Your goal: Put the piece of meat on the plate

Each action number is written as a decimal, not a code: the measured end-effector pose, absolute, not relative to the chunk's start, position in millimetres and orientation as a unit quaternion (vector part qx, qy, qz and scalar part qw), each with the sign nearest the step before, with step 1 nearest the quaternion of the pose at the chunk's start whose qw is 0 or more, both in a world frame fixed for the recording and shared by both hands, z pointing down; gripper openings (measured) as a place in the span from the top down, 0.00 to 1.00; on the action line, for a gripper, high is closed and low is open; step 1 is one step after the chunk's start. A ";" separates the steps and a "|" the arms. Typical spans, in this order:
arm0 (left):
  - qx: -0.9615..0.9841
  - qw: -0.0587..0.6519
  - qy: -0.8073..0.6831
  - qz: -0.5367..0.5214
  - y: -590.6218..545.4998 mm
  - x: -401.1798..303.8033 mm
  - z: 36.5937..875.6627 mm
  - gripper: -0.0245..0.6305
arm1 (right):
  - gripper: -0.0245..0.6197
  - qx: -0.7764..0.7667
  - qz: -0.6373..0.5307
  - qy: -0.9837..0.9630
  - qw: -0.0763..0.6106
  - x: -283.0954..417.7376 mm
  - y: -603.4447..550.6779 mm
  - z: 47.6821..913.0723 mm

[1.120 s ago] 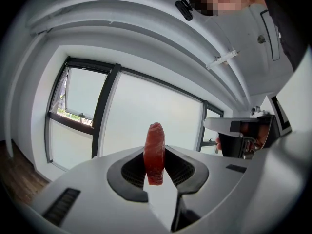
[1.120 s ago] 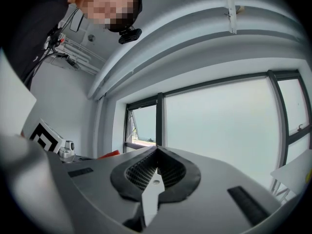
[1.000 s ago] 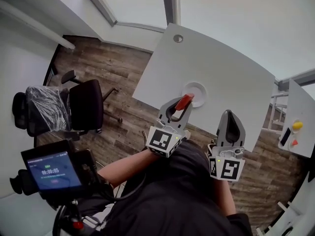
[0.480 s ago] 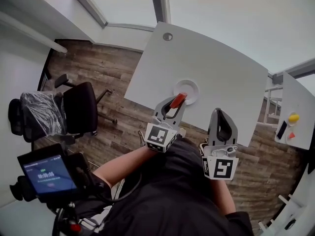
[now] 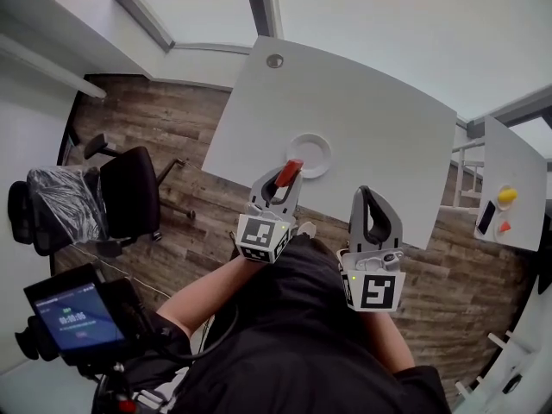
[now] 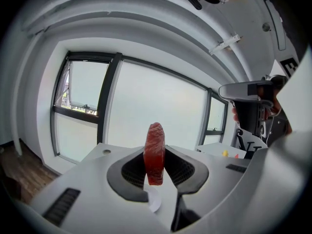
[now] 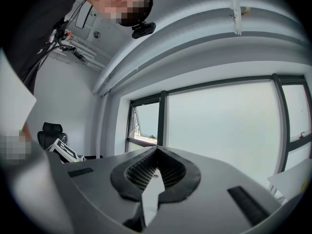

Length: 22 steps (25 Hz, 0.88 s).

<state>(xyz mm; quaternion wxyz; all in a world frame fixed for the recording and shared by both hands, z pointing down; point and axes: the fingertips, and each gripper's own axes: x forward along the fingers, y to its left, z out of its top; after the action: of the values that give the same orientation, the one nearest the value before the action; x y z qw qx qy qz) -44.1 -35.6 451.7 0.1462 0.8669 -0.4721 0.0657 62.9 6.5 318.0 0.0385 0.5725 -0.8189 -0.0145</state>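
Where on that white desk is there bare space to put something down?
Nearly all of the table is bare: the stretch between the plate and the far edge, and the right half beyond the right gripper. The plate itself is empty. Only the near edge is crowded, where the left gripper holds the piece of meat by the plate.

The left gripper (image 6: 155, 156) hides most of the plate (image 6: 152, 202) from me; small objects (image 5: 504, 198) right of it are unidentifiable.
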 end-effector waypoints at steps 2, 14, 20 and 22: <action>0.864 0.148 -0.477 0.064 -36.2 -48.1 452.6 0.82 | 0.96 0.565 -0.014 -0.824 0.035 57.9 3.9 321.6; 0.879 0.151 -0.444 0.080 -24.1 -31.6 468.4 0.82 | 0.96 0.570 -0.008 -0.821 0.018 52.6 2.9 329.7; 0.884 0.155 -0.432 0.083 -23.4 -21.5 477.4 0.82 | 0.96 0.574 -0.006 -0.819 0.024 51.3 10.3 332.1; 0.885 0.151 -0.431 0.089 -24.0 -20.0 480.5 0.82 | 0.96 0.572 -0.006 -0.820 0.024 50.5 11.6 330.4</action>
<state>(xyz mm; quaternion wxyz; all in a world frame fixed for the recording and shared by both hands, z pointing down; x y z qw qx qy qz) -20.0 -24.0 480.5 0.1510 0.8852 -0.4309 0.0885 50.5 11.6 330.4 0.0240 0.5725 -0.8196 -0.0057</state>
